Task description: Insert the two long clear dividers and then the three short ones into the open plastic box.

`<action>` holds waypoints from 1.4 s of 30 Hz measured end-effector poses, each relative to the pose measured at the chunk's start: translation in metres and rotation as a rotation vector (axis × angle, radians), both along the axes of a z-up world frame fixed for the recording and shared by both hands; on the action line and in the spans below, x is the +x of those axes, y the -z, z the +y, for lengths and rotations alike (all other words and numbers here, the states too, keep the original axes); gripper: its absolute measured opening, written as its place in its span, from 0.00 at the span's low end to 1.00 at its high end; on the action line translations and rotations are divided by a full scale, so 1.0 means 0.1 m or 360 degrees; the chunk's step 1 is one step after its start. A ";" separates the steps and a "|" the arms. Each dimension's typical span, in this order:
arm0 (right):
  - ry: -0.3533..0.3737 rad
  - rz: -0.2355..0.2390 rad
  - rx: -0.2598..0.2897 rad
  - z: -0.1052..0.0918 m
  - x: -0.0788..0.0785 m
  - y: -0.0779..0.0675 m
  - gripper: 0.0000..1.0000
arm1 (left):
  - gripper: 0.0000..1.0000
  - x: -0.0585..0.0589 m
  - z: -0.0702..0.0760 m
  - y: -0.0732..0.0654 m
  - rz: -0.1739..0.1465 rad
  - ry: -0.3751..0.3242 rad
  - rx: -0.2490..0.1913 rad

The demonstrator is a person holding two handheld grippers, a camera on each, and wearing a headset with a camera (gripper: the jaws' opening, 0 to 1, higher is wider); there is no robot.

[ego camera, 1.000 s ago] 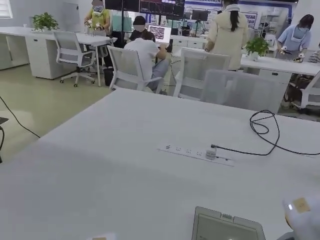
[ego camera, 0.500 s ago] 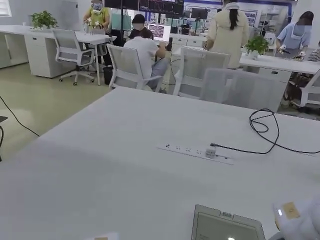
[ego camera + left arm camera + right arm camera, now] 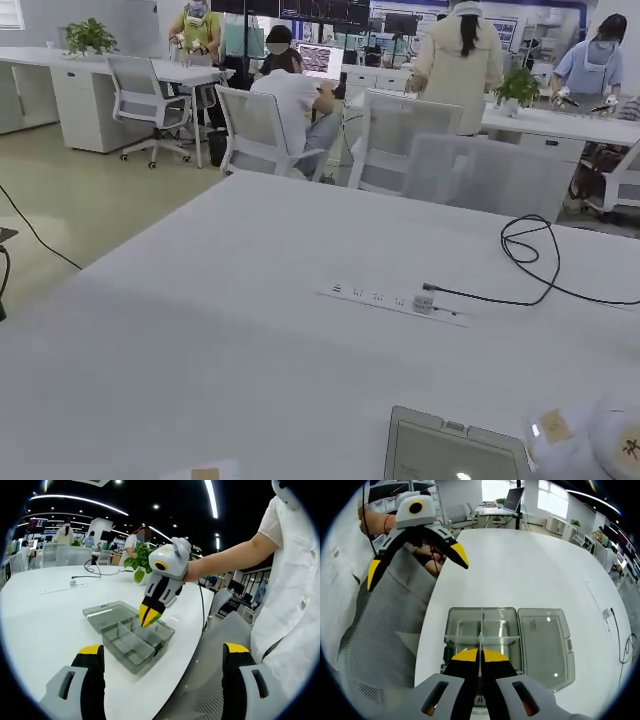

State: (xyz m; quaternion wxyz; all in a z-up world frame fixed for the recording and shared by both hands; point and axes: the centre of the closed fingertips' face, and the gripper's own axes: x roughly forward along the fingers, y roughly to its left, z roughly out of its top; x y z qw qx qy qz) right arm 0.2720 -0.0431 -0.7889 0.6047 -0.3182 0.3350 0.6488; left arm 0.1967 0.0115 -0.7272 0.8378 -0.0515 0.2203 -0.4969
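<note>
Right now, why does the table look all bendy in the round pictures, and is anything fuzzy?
Left gripper view: the fisheye lens curves the table edge, though the box looks sharp. Right gripper view: the same bending, and the clear divider is faint, just a thin line. Head view: lines run straight, but the gripper in the bottom corner is a blurry white blob.

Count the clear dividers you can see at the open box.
2: one divider spans the box; a second divider stands edge-on between the right gripper's shut jaws, crossing the first. More may be hidden, being clear.
</note>
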 end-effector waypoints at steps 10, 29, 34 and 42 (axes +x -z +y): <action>-0.0053 -0.0021 -0.0110 -0.01 -0.01 0.20 0.03 | 1.00 0.00 -0.01 -0.02 -0.0002 0.0000 -0.0010; -0.0045 -0.0023 -0.0155 -0.02 -0.01 0.26 0.03 | 1.00 -0.01 -0.01 0.01 0.0000 0.0010 0.0008; -0.0010 -0.0017 -0.0128 -0.02 0.01 0.25 0.05 | 1.00 -0.01 0.00 0.01 0.0007 0.0009 0.0011; 0.0077 -0.0020 -0.0047 -0.04 0.05 0.09 0.10 | 1.00 0.00 0.01 0.00 0.0010 -0.0003 0.0005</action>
